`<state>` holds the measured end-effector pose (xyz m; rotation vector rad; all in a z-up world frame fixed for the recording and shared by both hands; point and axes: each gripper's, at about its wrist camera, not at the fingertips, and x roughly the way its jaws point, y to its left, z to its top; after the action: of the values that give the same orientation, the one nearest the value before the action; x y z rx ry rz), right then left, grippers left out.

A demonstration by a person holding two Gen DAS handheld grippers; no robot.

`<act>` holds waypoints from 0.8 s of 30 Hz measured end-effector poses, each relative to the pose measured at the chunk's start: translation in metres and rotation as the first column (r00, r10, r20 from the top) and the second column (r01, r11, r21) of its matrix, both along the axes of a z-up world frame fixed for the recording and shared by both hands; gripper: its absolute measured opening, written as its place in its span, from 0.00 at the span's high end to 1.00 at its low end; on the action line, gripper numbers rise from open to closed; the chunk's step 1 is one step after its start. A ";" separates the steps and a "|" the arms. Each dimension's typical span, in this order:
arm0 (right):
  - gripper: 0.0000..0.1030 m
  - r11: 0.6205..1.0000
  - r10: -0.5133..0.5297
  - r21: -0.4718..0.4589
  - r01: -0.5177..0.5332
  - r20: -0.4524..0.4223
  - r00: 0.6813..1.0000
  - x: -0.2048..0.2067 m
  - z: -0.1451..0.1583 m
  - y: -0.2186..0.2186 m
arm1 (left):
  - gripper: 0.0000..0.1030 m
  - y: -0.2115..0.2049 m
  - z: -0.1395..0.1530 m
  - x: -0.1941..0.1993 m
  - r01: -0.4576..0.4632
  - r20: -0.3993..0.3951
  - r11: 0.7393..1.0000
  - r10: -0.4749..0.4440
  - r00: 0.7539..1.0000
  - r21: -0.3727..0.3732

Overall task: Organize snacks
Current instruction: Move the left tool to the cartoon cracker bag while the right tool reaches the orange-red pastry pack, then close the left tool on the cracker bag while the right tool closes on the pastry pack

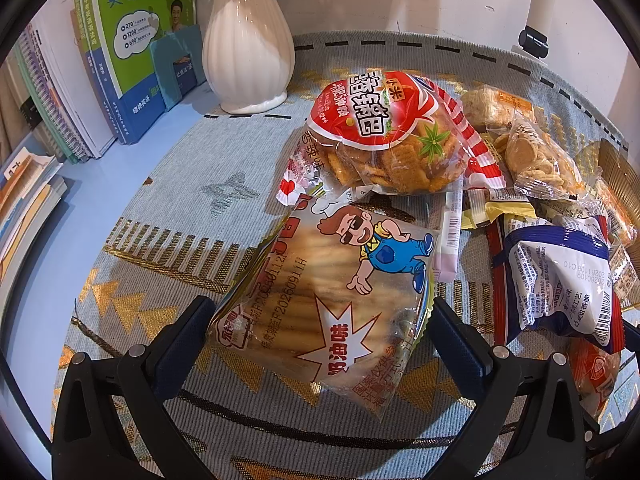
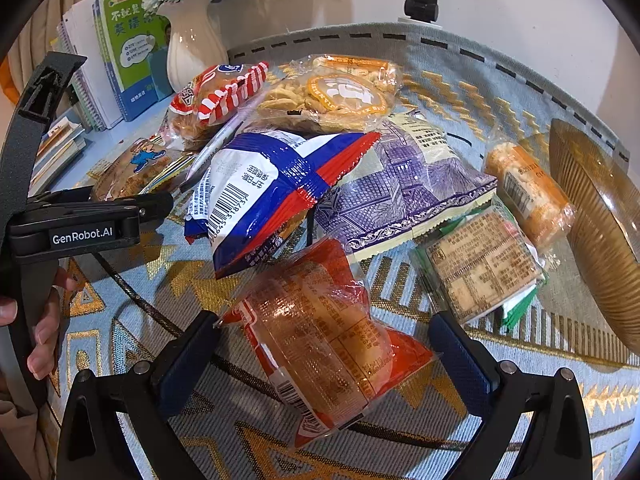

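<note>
Snacks lie in a heap on the bench cloth (image 1: pixel 168 240). My left tongs (image 1: pixel 320 328) are wide open around the cartoon biscuit pack (image 1: pixel 332 288), which lies flat between the two fingers; I cannot tell if the pads touch it. My right tongs (image 2: pixel 324 344) are also wide open, around the orange cake pack (image 2: pixel 320 340), tilted on the cloth. Just beyond this one lies the blue and white bag (image 2: pixel 264 196), resting partly on the purple bag (image 2: pixel 404 192). Farther back is the red cracker bag (image 1: pixel 396 136). Behind the heap stand a white vase (image 1: pixel 248 40) and some books (image 1: pixel 132 40). At the right, a golden basket (image 2: pixel 600 216).
</note>
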<state>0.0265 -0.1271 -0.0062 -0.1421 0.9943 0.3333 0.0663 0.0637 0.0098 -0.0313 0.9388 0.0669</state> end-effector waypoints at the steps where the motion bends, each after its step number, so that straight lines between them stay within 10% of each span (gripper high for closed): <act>1: 0.00 1.000 -0.002 0.002 0.002 -0.001 1.000 -0.001 0.000 0.000 | 0.00 0.000 0.000 0.000 0.000 0.000 1.000 0.000 1.000 0.000; 7: 0.10 0.999 -0.003 0.037 0.002 0.015 1.000 -0.003 0.004 -0.006 | 0.01 -0.001 0.000 0.000 0.000 0.001 1.000 0.000 1.000 0.000; 9: 0.29 0.998 -0.001 0.065 0.000 0.025 1.000 -0.006 0.006 -0.010 | 0.26 0.000 0.005 -0.004 0.006 0.036 1.000 -0.006 0.999 -0.012; 12: 0.43 0.991 0.008 0.131 -0.012 0.031 0.999 -0.008 0.011 -0.018 | 0.33 -0.004 0.008 -0.009 0.054 0.060 0.998 -0.051 0.997 -0.044; 24: 0.45 0.947 -0.012 0.320 -0.011 0.068 0.998 -0.024 0.024 -0.051 | 0.33 0.010 0.023 -0.032 -0.012 0.126 0.993 0.027 0.992 -0.115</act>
<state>0.0026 -0.1783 0.0177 0.1417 0.8588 0.4819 0.0343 0.0736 0.0323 -0.1490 0.8136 0.0288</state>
